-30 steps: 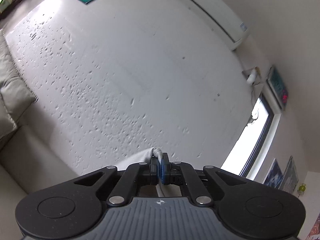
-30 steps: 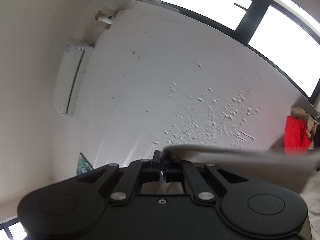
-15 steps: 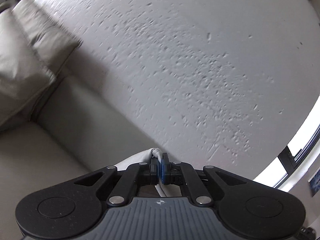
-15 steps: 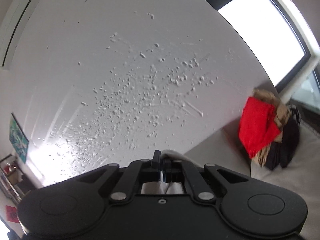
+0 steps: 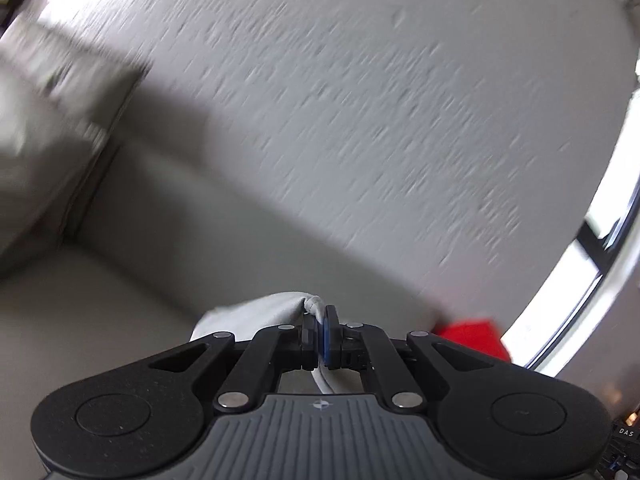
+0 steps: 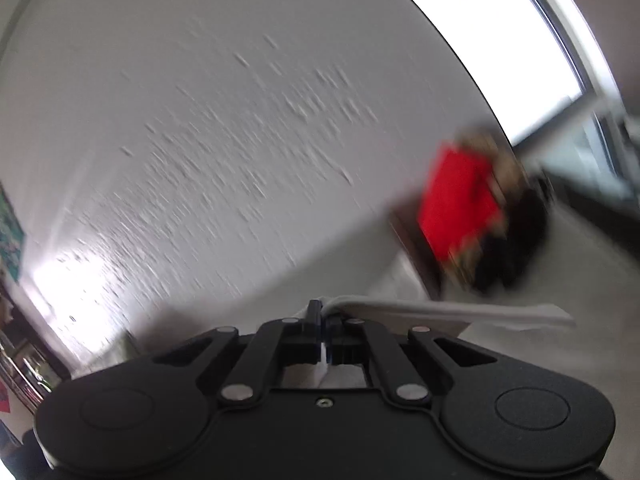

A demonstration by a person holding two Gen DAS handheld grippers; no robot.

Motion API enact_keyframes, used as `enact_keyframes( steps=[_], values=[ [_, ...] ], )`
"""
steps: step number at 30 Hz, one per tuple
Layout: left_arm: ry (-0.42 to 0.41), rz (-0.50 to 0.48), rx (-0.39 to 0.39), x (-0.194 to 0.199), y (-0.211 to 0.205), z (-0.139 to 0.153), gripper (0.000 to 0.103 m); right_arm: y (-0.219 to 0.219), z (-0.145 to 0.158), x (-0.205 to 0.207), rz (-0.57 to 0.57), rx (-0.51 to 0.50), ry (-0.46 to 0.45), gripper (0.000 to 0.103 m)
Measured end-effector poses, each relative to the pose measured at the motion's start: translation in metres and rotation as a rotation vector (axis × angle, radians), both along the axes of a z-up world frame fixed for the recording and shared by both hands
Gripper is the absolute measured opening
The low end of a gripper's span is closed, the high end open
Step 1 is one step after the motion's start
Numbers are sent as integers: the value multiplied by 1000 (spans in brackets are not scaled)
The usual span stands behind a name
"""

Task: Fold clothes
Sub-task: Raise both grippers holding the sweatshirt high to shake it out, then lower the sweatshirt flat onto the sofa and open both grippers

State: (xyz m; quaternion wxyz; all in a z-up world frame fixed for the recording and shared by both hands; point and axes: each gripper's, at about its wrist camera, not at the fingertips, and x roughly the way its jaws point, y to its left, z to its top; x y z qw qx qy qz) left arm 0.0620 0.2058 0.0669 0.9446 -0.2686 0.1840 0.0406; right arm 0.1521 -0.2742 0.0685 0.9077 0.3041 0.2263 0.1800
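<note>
A pale grey garment (image 5: 260, 310) is pinched at one edge by my left gripper (image 5: 322, 320), which is shut on it; the cloth bunches just left of the fingertips. In the right wrist view the same pale garment (image 6: 440, 312) stretches taut to the right from my right gripper (image 6: 322, 318), which is also shut on its edge. Both grippers point slightly downward toward a beige sofa seat (image 5: 120, 288). Most of the garment hangs below the grippers, out of sight.
A textured white wall (image 5: 360, 120) fills the background. Sofa cushions (image 5: 36, 132) rise at the left. A pile of clothes with a red piece (image 6: 460, 200) and dark items (image 6: 512, 248) sits on the sofa near a bright window (image 6: 500, 40).
Both views have tilted down from the ceiling and upper wall toward the sofa. The red clothes pile has come into the left view. Both grippers stay shut on the garment.
</note>
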Motion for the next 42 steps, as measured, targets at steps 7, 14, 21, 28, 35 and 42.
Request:
enact_keyframes(
  steps=[7,14,21,28,35,42],
  values=[
    [323,85,-132,-24,3,-162,2,12,-144,-22,-8,-40,352,2],
    [366,96,-161,-51,7,-172,2,6,-161,-54,-10,-101,425,2],
    [340,35,-77,-70,1,-118,2,-8,-125,-73,14,-110,386,2],
    [489,23,40,-85,-14,-142,2,-14,-146,-99,20,-170,475,2],
    [624,44,197,-81,-37,-177,8,1,-179,-99,56,-312,524,7],
    [563,27,305,-120,-63,-137,31,-4,-139,-130,105,-371,414,32]
  ],
)
